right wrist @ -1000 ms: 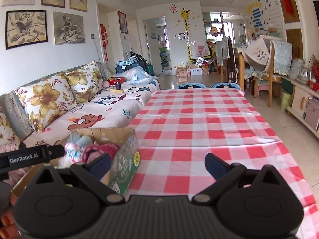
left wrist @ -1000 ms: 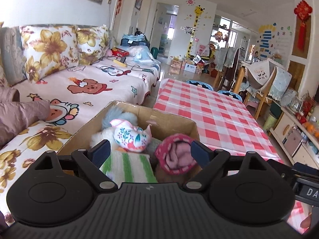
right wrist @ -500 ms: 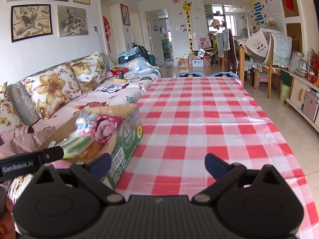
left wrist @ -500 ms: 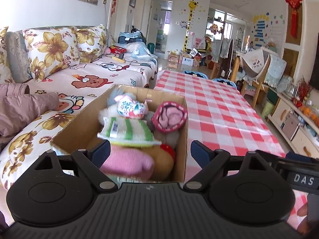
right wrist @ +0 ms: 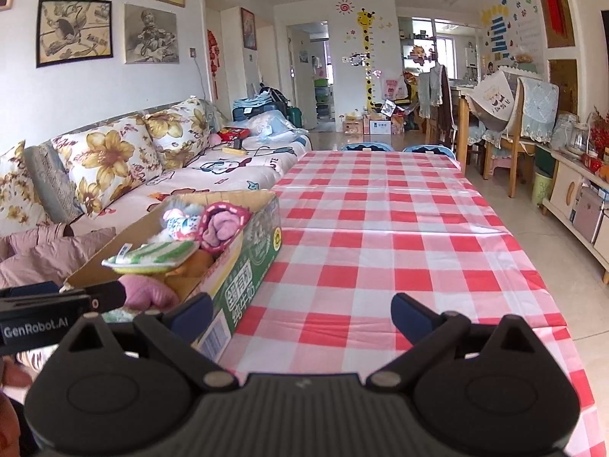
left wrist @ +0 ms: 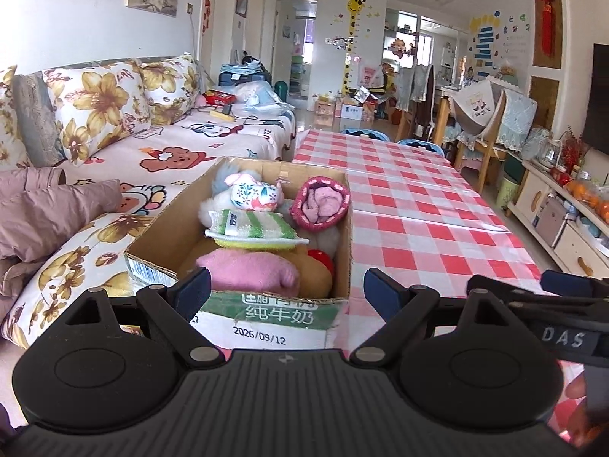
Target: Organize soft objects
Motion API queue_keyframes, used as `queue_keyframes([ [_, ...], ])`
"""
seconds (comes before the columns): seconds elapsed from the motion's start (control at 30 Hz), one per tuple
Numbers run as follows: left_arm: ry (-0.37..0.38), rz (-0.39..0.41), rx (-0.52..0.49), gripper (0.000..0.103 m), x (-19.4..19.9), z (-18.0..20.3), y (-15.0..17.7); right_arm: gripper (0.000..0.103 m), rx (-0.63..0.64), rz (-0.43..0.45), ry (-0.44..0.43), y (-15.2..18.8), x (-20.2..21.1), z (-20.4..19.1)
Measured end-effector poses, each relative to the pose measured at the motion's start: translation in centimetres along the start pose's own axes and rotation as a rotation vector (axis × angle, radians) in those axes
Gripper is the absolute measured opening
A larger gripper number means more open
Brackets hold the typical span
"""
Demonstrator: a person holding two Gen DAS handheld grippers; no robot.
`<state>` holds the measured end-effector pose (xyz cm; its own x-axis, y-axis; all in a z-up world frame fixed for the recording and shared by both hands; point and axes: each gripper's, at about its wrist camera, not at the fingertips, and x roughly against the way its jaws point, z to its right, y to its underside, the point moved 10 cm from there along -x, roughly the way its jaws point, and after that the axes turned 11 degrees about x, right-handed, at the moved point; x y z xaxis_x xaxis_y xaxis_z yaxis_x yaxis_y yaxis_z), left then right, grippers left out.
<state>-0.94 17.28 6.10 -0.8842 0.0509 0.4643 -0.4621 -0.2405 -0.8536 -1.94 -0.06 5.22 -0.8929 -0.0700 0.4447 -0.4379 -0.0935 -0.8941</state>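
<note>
A cardboard milk box (left wrist: 279, 314) stands at the left edge of the red-checked table (left wrist: 411, 224). It holds several soft things: a pink towel (left wrist: 247, 272), a green-striped cloth (left wrist: 253, 224), a floral plush (left wrist: 253, 194) and a pink knitted roll (left wrist: 321, 203). My left gripper (left wrist: 287, 289) is open and empty, just in front of the box's near wall. My right gripper (right wrist: 300, 310) is open and empty over the table, to the right of the box (right wrist: 247, 262).
A sofa (left wrist: 125, 152) with floral cushions and a pink jacket (left wrist: 45, 217) runs along the left of the table. Chairs (right wrist: 502, 114) and a low cabinet (right wrist: 578, 198) stand at the right. The tablecloth (right wrist: 399, 228) stretches far ahead.
Both grippers have pulled back toward me and risen, so the box now shows whole with its near wall in view. Both stay open and empty.
</note>
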Motion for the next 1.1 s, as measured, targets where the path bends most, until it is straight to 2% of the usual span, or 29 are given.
queue_keyframes([
  [0.17, 0.009, 0.005, 0.001, 0.103, 0.1, 0.0, 0.2, 0.099, 0.029, 0.013, 0.004, 0.1, 0.8, -0.8],
  [0.63, -0.027, 0.043, -0.006, 0.103, 0.2, -0.4, 0.5, 0.099, 0.066, 0.024, 0.021, 0.0, 1.2, -1.5],
  [1.1, -0.053, 0.052, -0.017, 0.103, -0.1, -0.2, 0.8, 0.099, 0.062, 0.011, 0.019, 0.5, 0.6, -1.1],
])
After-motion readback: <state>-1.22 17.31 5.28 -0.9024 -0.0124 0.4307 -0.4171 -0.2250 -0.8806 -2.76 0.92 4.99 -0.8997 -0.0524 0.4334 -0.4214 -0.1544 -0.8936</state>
